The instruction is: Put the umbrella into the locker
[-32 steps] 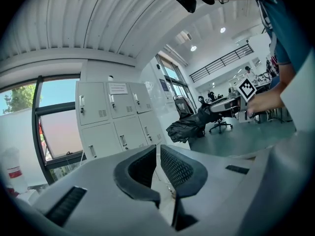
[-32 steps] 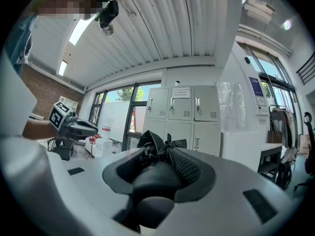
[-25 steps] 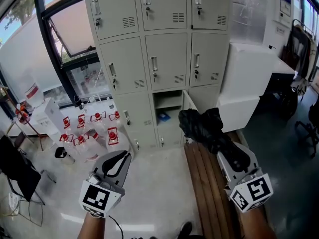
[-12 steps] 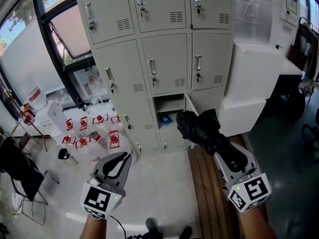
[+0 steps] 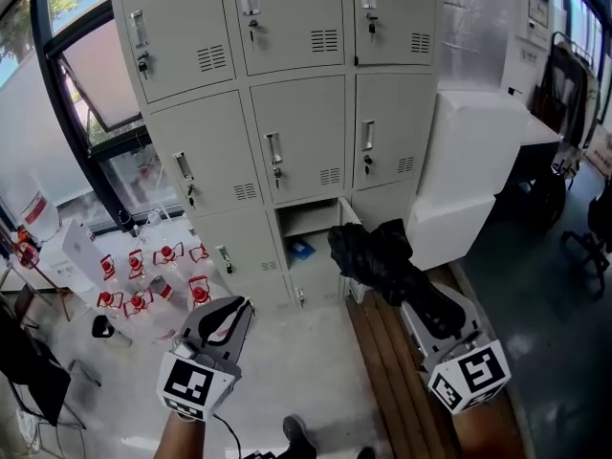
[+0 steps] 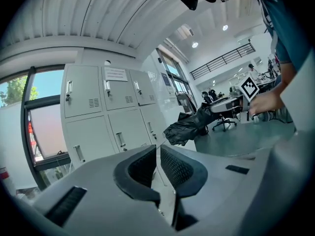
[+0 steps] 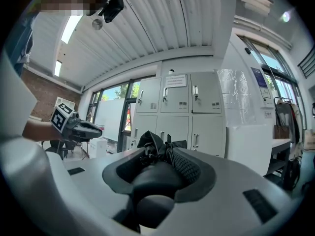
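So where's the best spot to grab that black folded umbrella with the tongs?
Probably the firm rounded handle end, coming from behind along its length, as the right tongs do now. The umbrella is a long bundle whose loose fabric bunches at the far end, so that end would likely squash or slip.

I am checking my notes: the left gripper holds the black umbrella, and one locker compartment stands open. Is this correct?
No. The right gripper holds the black umbrella, as the right gripper view shows; the left gripper is empty. One locker compartment does stand open.
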Motion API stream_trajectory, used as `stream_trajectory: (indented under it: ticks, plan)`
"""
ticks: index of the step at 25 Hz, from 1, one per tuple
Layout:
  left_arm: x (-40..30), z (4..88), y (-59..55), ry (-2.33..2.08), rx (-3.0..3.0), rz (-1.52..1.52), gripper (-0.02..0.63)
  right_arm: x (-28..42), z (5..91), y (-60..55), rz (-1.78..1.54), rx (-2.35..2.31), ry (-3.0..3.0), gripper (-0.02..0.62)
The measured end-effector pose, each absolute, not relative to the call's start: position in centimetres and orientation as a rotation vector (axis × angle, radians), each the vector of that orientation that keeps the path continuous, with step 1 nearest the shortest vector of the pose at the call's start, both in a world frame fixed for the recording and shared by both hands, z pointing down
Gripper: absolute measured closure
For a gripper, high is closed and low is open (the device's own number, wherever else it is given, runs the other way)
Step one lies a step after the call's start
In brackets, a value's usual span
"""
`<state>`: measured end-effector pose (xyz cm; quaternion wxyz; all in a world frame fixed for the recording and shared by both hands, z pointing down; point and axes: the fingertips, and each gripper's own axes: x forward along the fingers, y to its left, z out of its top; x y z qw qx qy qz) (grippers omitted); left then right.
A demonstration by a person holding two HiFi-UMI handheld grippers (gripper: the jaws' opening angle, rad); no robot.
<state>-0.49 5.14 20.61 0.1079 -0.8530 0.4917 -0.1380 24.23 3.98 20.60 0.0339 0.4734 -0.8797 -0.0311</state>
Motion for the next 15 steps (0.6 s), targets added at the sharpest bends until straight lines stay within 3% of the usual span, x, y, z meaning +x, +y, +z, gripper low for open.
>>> stream_trajectory:
  ticks: [15]
  plan:
    - [-7.0, 21.0, -4.2, 1.304, -2.587, -0.392, 0.563, 17.1, 21.5, -2.6, -0.048, 1.575, -2.623, 0.411]
